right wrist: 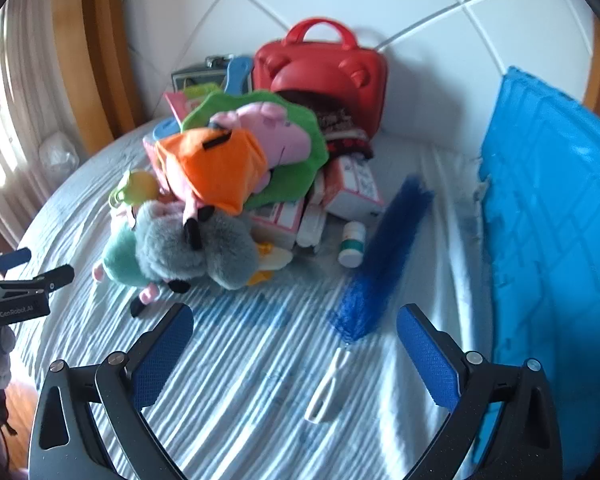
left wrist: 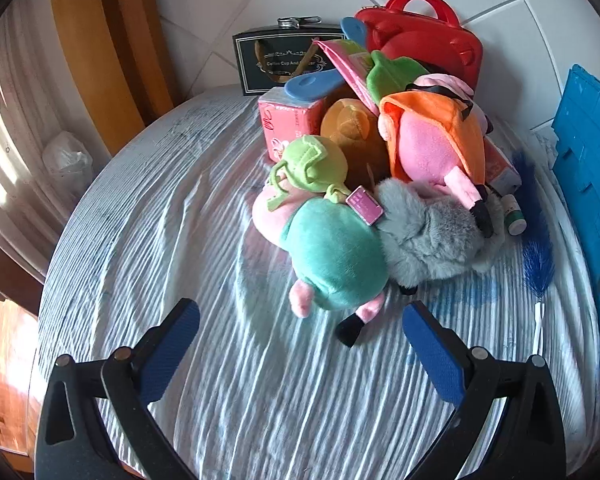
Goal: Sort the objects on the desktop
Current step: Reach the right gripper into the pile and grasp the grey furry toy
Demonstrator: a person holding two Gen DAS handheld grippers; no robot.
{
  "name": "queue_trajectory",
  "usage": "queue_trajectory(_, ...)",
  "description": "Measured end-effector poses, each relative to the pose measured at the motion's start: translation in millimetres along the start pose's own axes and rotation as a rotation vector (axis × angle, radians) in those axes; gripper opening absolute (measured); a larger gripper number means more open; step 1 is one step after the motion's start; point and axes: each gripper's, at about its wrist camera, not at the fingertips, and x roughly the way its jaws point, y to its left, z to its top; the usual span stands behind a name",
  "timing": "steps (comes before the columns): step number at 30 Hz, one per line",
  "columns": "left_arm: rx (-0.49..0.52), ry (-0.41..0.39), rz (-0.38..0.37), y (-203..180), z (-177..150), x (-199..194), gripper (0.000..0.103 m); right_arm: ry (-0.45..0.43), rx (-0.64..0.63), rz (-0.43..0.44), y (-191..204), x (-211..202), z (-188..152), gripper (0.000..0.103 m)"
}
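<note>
Surface (left wrist: 180, 208): striped pale cloth, wrinkled, fills the middle of both views.

Left gripper (left wrist: 300, 332): I see its fingers spread wide, low in the frame, holding nothing, just short of the plush toy in teal (left wrist: 336, 256).

Right gripper (right wrist: 294, 332): fingers likewise spread and empty; the white handle of the blue duster (right wrist: 380, 256) lies between them on the cloth.

Pile, centre to upper centre of frame:
- grey furry toy (left wrist: 428, 232), touching the teal one
- plush in orange (left wrist: 440, 136), resting on top
- green cloth (right wrist: 296, 160) beneath a pink plush
- pink boxes (right wrist: 352, 184)
- small white bottle (right wrist: 352, 242), just beside the duster
- red case (right wrist: 320, 68), upright against the white wall
- black gift box (left wrist: 284, 60), behind the pile

Blue crate (right wrist: 548, 220): right edge of frame.
</note>
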Motion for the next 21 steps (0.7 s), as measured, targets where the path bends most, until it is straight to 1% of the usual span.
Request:
queue_trajectory(2, 0.011, -0.004, -0.014, -12.2, 12.4, 7.9, 0.103, 0.032, -0.017, -0.012, -0.4, 14.4, 4.0, 0.103)
queue_trajectory(4, 0.016, -0.013, -0.029, -23.5, 26.4, 17.0, 0.103, 0.036, -0.005, 0.007, -1.0, 23.4, 12.8, 0.103)
queue_trajectory(7, 0.009, -0.022, -0.04, -40.4, 50.1, 38.2, 0.103, 0.041, 0.0, -0.001, -2.5, 34.3, 23.8, 0.103)
queue_trajectory(8, 0.008, -0.02, -0.04, -44.9, 55.7, 46.3, 0.103, 0.045, 0.0, -0.001, -3.3, 37.3, 27.0, 0.103)
queue_trajectory(10, 0.02, 0.018, -0.04, -58.6, 64.7, 69.0, 0.103, 0.045, 0.002, -0.004, -6.0, 42.7, 31.1, 0.103)
queue_trajectory(11, 0.032, 0.047, -0.05, -65.9, 65.4, 79.0, 0.103, 0.052, 0.006, -0.006, -8.1, 46.5, 32.9, 0.103)
queue_trajectory(13, 0.048, 0.096, -0.116, -80.3, 58.7, 92.6, 0.103, 0.063, 0.016, -0.016, -13.5, 53.7, 33.3, 0.102)
queue_trajectory(14, 0.066, 0.123, -0.161, -88.8, 51.6, 96.5, 0.102, 0.071, 0.022, -0.02, -16.0, 57.1, 32.8, 0.099)
queue_trajectory(15, 0.1, 0.132, -0.18, -96.7, 45.0, 98.0, 0.102, 0.081, 0.027, -0.02, -18.1, 59.9, 32.9, 0.096)
queue_trajectory(16, 0.157, 0.125, -0.166, -105.4, 37.1, 97.8, 0.102, 0.094, 0.032, -0.02, -20.2, 62.8, 31.8, 0.09)
queue_trajectory(17, 0.211, 0.112, -0.136, -111.4, 30.1, 96.0, 0.101, 0.107, 0.038, -0.021, -22.1, 66.2, 31.2, 0.084)
queue_trajectory(18, 0.24, 0.104, -0.115, -112.5, 25.5, 93.2, 0.099, 0.119, 0.043, -0.02, -23.0, 68.9, 30.8, 0.082)
queue_trajectory(19, 0.245, 0.097, -0.1, -108.3, 23.3, 88.4, 0.098, 0.129, 0.045, -0.014, -23.4, 70.8, 30.2, 0.08)
queue_trajectory(21, 0.206, 0.081, -0.084, -88.5, 26.1, 74.9, 0.098, 0.143, 0.045, 0.0, -20.7, 72.8, 28.5, 0.079)
